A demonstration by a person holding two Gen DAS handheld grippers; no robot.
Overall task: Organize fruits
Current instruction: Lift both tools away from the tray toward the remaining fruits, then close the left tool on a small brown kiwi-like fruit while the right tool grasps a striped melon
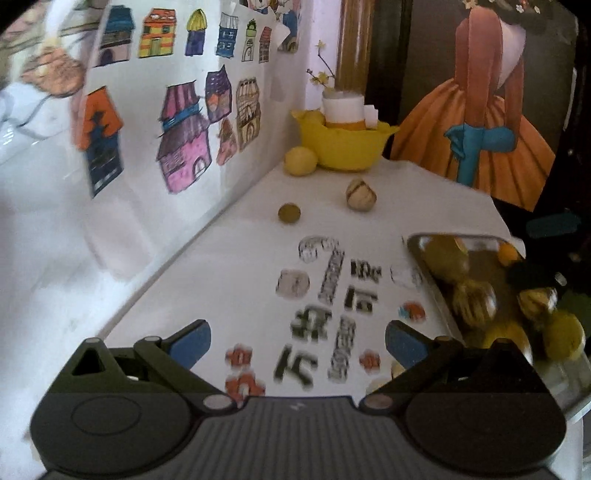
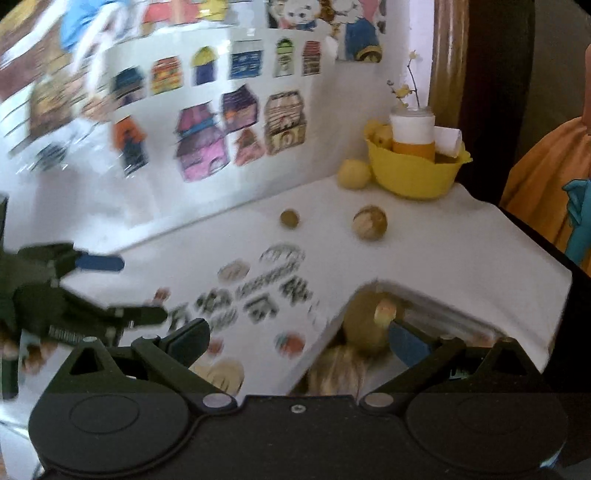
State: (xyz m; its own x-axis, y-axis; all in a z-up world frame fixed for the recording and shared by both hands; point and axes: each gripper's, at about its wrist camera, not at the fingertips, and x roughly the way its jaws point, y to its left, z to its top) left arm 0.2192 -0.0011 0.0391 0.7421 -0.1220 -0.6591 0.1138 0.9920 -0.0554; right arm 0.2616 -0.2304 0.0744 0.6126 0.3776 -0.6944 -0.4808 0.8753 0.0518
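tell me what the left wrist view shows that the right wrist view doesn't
Only the left wrist view shows the metal tray well, with several yellow and brownish fruits in it, an orange one at its far corner, and a painting of an orange dress.

Only the right wrist view shows the left gripper from outside, open over the table's left part, and the cartoon animal poster above the house drawings.

Both share the yellow bowl with a white-wrapped jar, a pale yellow fruit beside it, a small olive-brown fruit, a striped round fruit, and the house drawings.

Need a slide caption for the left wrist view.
Open left tongs over the table; loose fruits ahead, metal tray at right.
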